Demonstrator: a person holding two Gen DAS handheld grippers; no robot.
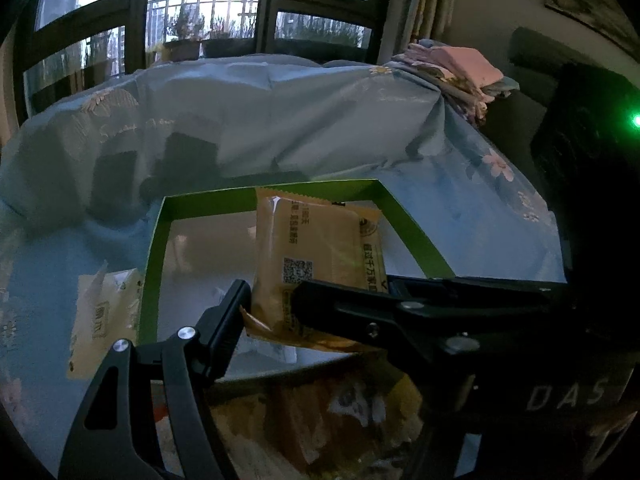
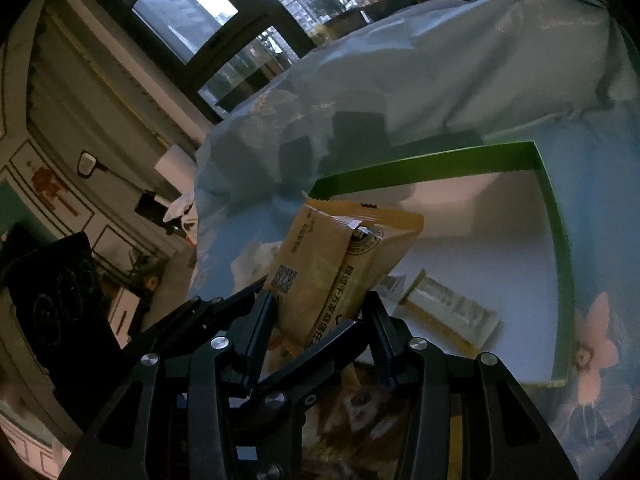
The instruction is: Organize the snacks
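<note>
Two tools each hold one orange snack pack above a green-walled box (image 1: 362, 189) that sits on a bed with a blue flowered cover (image 1: 280, 112). The left tool (image 1: 268, 300) is clamped on the near end of its snack pack (image 1: 316, 248), which points out over the box. The right tool (image 2: 320, 312) is clamped on the low end of its own snack pack (image 2: 332, 264), which stands up tall near the box's left wall. To do this step well, I think each pack should go over the white floor of the box and come low before the tool lets go, so it lies flat and does not slide out. The packs are shiny and soft, with black writing and a square code, so a gentle hold is best. One small pale pack (image 2: 448, 312) lies inside the box already. Another pale pack (image 1: 104, 316) lies on the bed, left of the box.
</note>
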